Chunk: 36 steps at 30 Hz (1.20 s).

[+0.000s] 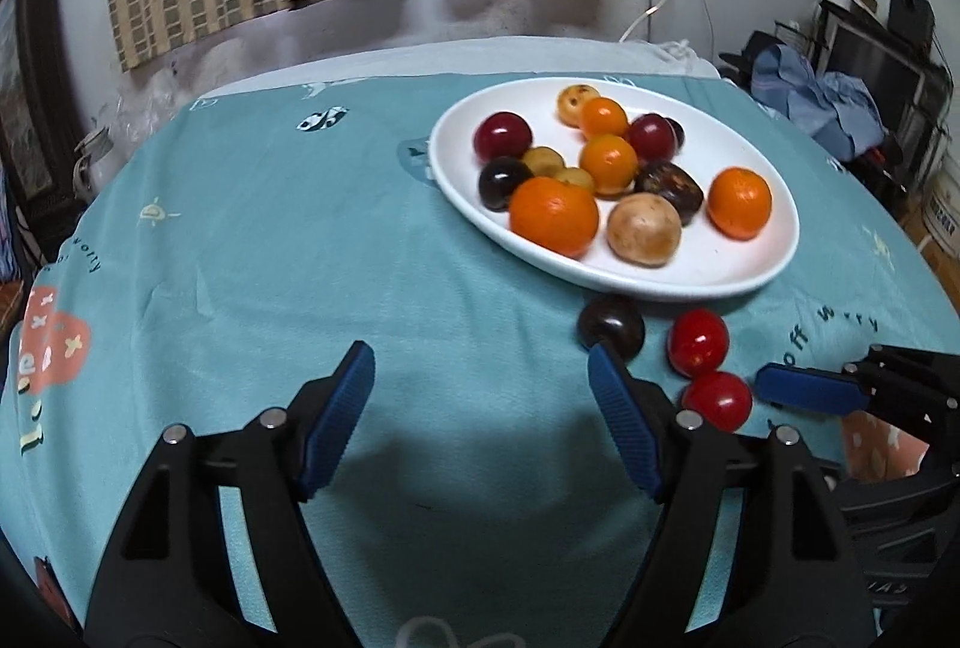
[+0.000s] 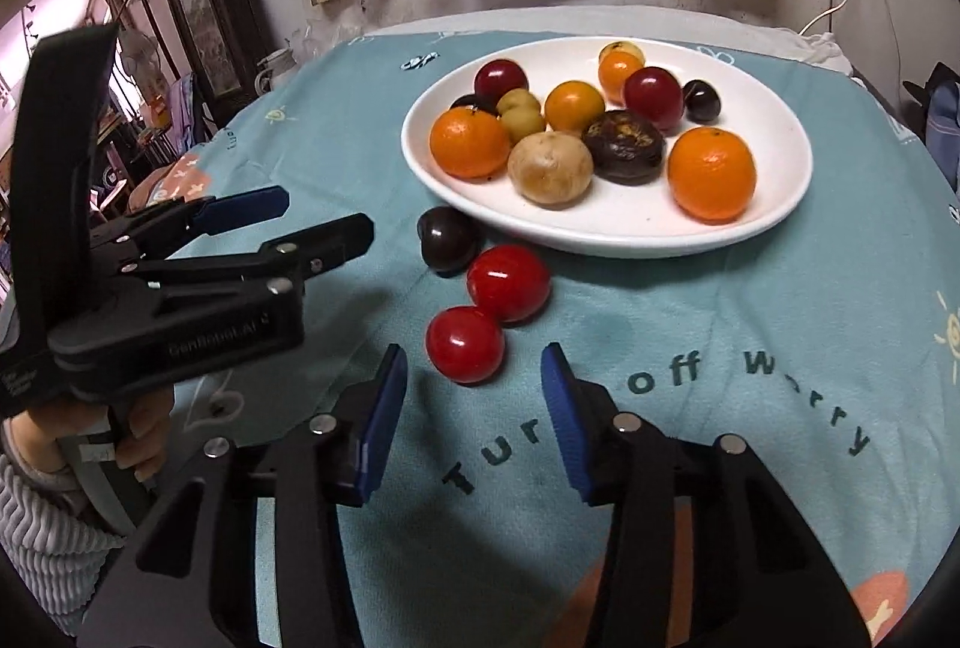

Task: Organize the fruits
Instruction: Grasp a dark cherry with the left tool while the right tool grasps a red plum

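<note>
The white plate [image 2: 606, 234] sat mid-table on the teal cloth [image 2: 750, 324], already loaded with oranges, plums and brown fruits — but three strays lay on the cloth just in front of its near rim. A dark plum [image 2: 449, 245] lay almost against the rim; a red fruit [image 2: 509, 283] was beside it, and a second red fruit [image 2: 465, 345] seemed to touch the first.

The right gripper [image 2: 474, 408] was lined up just short of that nearest red fruit, jaws parted and holding nothing. The left gripper [image 1: 480, 396] hung wide apart over bare cloth, also holding nothing, its right finger [image 1: 624, 426] near the dark plum.

Judgement call: the nearest red fruit looked like the one to take. The good move would have been to slide the right jaws forward until the pads straddled its widest part, low against the cloth, then squeeze gently — round and glossy, it would likely roll or squirt out if pinched off-centre. The neighbour touching it could get nudged, so approach straight on.
</note>
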Available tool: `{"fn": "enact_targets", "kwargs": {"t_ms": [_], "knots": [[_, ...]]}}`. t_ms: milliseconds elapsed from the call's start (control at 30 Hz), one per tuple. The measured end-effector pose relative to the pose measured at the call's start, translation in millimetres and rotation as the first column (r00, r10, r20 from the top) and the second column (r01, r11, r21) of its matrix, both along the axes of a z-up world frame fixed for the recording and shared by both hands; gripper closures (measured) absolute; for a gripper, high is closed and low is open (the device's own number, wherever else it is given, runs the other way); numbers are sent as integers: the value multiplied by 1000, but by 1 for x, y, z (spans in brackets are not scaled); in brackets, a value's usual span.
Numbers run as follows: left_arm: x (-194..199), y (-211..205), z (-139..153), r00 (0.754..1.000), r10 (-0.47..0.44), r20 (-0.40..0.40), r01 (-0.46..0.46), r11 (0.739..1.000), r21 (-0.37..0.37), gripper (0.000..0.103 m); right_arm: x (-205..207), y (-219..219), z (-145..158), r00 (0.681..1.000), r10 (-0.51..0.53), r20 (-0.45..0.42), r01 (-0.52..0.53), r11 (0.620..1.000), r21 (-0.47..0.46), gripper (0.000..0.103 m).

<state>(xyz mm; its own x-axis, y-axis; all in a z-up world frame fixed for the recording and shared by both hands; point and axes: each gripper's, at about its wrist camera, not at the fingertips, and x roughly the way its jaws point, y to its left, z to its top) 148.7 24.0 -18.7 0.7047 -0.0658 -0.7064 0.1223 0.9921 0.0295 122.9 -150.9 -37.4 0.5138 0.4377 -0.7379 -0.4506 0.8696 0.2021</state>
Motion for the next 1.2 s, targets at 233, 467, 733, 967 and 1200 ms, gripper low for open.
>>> {"fn": "enact_targets", "kwargs": {"t_ms": [233, 467, 733, 967, 1200], "knots": [[0, -5, -2, 1000, -21, -4, 21, 1000, 6, 27, 12, 7, -4, 1000, -4, -29, 4, 1000, 9, 66], [4, -7, -5, 1000, -25, -16, 25, 1000, -4, 27, 19, 8, -4, 999, -4, -39, 5, 1000, 19, 74], [2, -23, -7, 995, -103, -7, 103, 995, 15, 27, 6, -2, 7, 1000, 23, -3, -23, 999, -37, 76], [20, -33, -11, 990, -137, -35, 137, 990, 5, 28, 15, -45, 30, 995, -94, 28, 92, 994, 61, 76], [44, -25, -20, 985, -134, -108, 122, 986, -112, 36, 19, -53, 30, 993, -116, 8, 115, 989, 98, 76]]}}
